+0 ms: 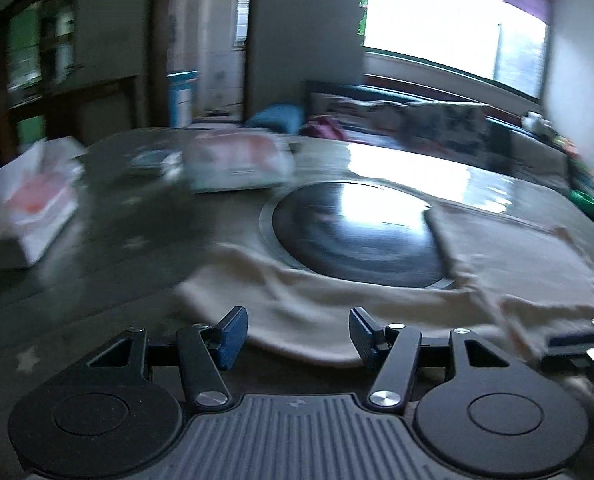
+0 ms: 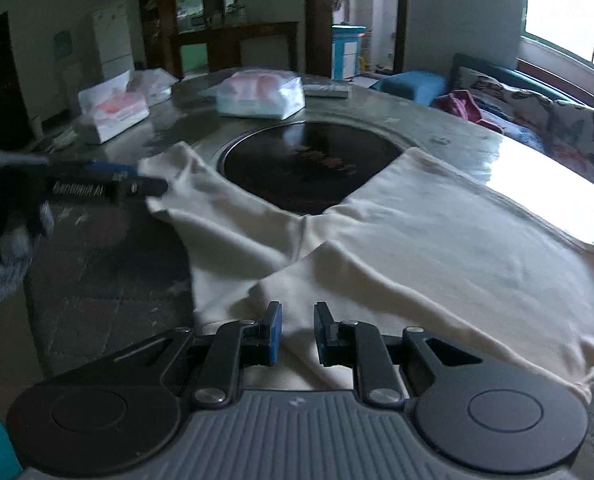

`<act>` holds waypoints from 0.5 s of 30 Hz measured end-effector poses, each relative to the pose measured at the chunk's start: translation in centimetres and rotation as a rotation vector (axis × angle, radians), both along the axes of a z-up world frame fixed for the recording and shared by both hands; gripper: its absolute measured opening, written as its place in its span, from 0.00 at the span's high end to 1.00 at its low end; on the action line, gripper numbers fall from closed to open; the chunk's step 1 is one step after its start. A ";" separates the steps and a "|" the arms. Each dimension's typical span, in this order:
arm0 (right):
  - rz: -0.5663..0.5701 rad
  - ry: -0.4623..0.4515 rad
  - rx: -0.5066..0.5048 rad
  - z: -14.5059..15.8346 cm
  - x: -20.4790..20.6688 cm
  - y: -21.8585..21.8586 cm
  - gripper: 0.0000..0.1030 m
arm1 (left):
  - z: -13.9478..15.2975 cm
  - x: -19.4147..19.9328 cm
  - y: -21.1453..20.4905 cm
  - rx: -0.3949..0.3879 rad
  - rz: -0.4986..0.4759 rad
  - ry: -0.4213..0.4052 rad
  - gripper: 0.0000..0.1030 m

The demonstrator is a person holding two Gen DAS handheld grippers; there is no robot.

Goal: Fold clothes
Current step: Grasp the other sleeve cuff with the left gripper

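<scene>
Round table (image 2: 437, 136) bears a cream garment (image 2: 417, 240); left hand-held gripper (image 1: 298, 336) gapes wide, right hand-held gripper (image 2: 298, 334) narrow, both empty.

Cream garment (image 2: 437, 240) of soft matt cloth, creased, glossy black glass disc (image 2: 309, 164) ringed in brushed metal, bench (image 2: 449, 132) smooth and faintly shiny, tissue packs (image 2: 261, 96) in glossy plastic wrap

Bright window (image 2: 569, 4) lights a dim room with dark wooden cabinet (image 2: 201, 12) and sofa (image 2: 537, 108)
</scene>
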State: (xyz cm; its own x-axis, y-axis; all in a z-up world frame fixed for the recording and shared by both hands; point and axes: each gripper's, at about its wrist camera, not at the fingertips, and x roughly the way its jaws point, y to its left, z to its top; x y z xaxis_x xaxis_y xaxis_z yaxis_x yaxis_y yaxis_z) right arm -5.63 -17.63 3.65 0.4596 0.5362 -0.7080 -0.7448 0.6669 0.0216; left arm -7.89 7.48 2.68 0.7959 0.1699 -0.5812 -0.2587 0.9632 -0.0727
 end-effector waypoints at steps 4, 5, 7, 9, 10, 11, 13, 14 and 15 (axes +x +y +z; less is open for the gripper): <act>0.002 -0.007 0.004 0.3 -0.2 -0.1 0.84 | -0.2 0.3 1.9 -0.007 0.100 0.009 0.40; -0.001 -0.010 0.006 0.5 -0.2 -0.2 0.84 | -0.3 0.5 2.3 -0.006 0.119 0.014 0.40; -0.012 -0.025 0.009 0.9 -0.2 -0.6 0.84 | -0.6 1.0 3.1 -0.013 0.151 0.024 0.40; -0.027 -0.032 0.014 1.4 -0.1 -1.1 0.84 | -1.0 1.5 3.7 -0.031 0.178 0.039 0.41; -0.037 -0.036 0.018 1.6 0.0 -1.4 0.84 | -1.2 1.8 4.0 -0.046 0.187 0.049 0.42; -0.044 -0.039 0.019 1.8 0.1 -1.6 0.84 | -1.4 2.0 4.3 -0.059 0.195 0.056 0.42; -0.062 -0.046 0.023 2.1 0.1 -2.2 0.84 | -1.5 2.1 4.4 -0.058 0.201 0.049 0.46; -0.071 -0.048 0.026 2.2 0.1 -2.6 0.84 | -1.5 2.2 4.4 -0.052 0.202 0.048 0.51; -0.077 -0.050 0.028 2.3 0.1 -2.8 0.84 | -1.5 2.3 4.4 -0.049 0.203 0.047 0.58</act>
State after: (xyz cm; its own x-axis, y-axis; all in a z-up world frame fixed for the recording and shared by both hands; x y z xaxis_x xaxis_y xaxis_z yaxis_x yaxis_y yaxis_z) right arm -5.53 -20.45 5.94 0.5346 0.5170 -0.6685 -0.6917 0.7222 0.0053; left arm -5.61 11.86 1.20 0.7201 0.2951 -0.6280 -0.4516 0.8864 -0.1014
